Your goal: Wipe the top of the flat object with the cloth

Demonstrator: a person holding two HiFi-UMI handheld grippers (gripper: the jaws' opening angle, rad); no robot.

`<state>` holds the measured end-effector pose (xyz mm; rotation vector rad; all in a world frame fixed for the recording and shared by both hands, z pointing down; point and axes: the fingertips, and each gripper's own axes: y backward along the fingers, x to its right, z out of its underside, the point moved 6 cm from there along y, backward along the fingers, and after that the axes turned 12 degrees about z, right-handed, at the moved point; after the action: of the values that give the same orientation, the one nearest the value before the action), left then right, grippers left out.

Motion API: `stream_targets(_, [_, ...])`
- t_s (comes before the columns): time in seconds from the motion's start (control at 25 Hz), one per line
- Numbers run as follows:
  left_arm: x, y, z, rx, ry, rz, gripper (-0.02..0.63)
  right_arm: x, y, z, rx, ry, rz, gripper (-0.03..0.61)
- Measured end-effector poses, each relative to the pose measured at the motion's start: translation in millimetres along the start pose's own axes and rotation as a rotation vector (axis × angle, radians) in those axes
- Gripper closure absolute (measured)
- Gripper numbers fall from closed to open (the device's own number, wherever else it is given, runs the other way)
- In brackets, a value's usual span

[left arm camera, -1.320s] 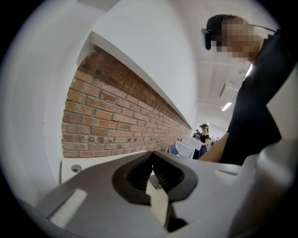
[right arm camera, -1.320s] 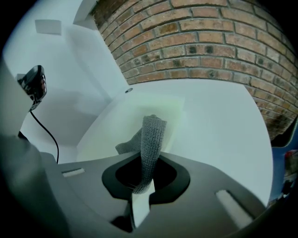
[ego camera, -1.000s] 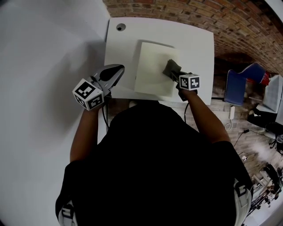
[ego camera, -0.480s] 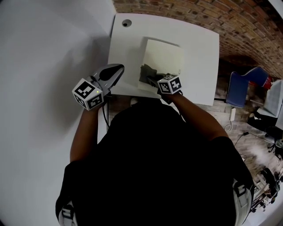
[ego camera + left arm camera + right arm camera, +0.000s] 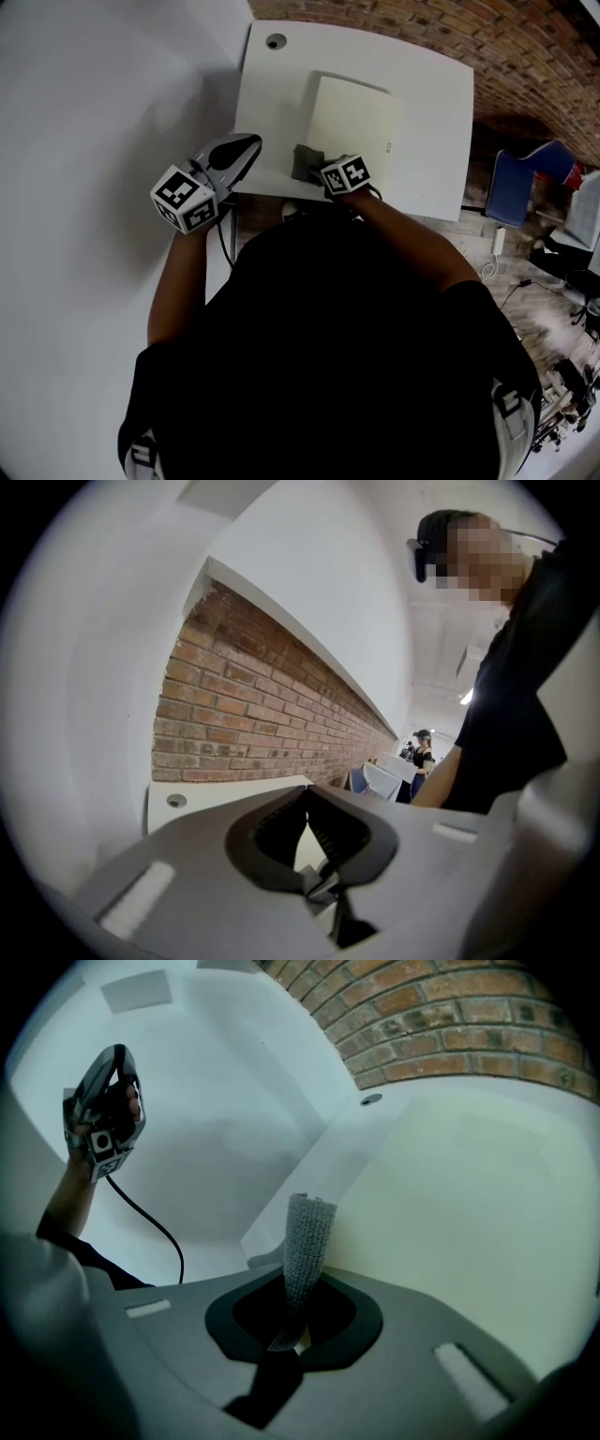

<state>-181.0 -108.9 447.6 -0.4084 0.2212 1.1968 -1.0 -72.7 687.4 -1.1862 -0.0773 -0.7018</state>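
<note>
A pale cream flat object [image 5: 354, 120] lies on the white table [image 5: 431, 84]. A grey cloth [image 5: 306, 161] rests at its near left corner, bunched over the edge. My right gripper [image 5: 317, 169] is shut on it; in the right gripper view the knitted cloth [image 5: 307, 1237] stands up from between the jaws of the right gripper [image 5: 298, 1288], with the flat object [image 5: 469, 1204] spreading to the right. My left gripper [image 5: 236, 155] hangs at the table's near left edge, off the flat object. Its jaws meet at the tips of the left gripper [image 5: 307, 797] with nothing between them.
A round cable hole [image 5: 275, 41] sits in the table's far left corner. A white wall [image 5: 103, 94] runs along the left side, brick [image 5: 525, 56] behind. A blue chair [image 5: 511, 187] and clutter stand to the right. A person [image 5: 424, 747] stands far off.
My right gripper has dragged the cloth from the right middle of the flat object across to its near left corner. The left gripper has stayed put.
</note>
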Motion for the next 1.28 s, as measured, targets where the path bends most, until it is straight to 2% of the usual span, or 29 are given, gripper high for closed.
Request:
stream_targets(0.36, [3, -10, 2, -0.001, -0.005, 0.036, 0.612, 19, 14, 12, 0.001, -0.049, 0.062, 0.563])
stream_targets(1.28, [-1, -30, 0, -0.025, -0.018, 0.113, 0.612, 102, 79, 73, 0.022, -0.218, 0.241, 0.563])
